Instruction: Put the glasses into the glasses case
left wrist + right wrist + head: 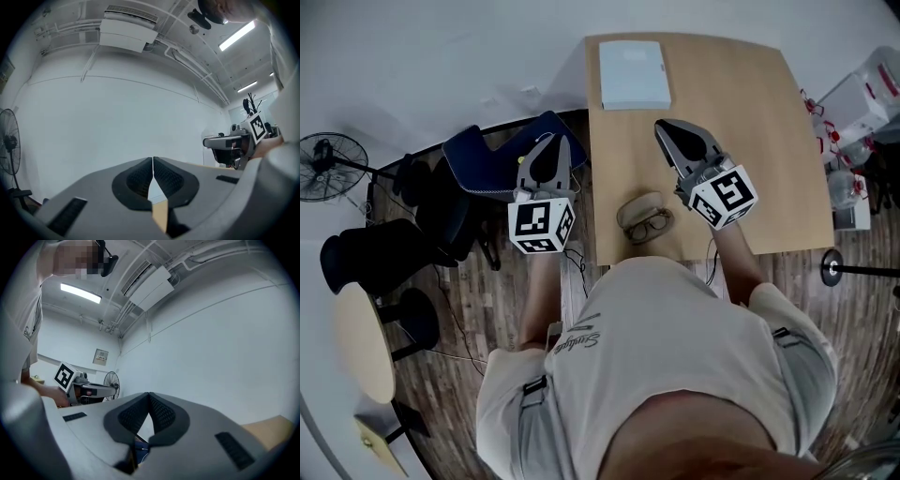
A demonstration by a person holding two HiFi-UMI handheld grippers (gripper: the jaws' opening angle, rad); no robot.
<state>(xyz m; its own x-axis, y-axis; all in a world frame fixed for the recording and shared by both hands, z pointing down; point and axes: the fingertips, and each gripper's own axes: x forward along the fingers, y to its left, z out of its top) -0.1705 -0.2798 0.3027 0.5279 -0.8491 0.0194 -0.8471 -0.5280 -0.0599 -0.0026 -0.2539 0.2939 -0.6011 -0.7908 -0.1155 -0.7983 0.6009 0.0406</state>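
Two grippers: the person held one in each hand, both raised above table height and pointing roughly level toward a plain white wall.
Left gripper [560,141]: it hung off the left edge of the table [750,112], above a blue chair [492,155]; its jaws were pressed together with nothing between them.
Right gripper [662,126]: it hung over the middle of the wooden table; its jaws were also together and held nothing.
Glasses [650,226]: a dark-framed pair lay on the table at its near edge, just in front of the person and between the two grippers, touched by neither.
Glasses case [638,206]: a tan oval case lay just behind the glasses and touching them; whether it was open could not be told from the head view.
White box [633,73]: it lay flat at the far end of the table, well apart from the glasses.
Surroundings: a standing fan [326,165] stood on the wood floor at the left, near dark chairs.
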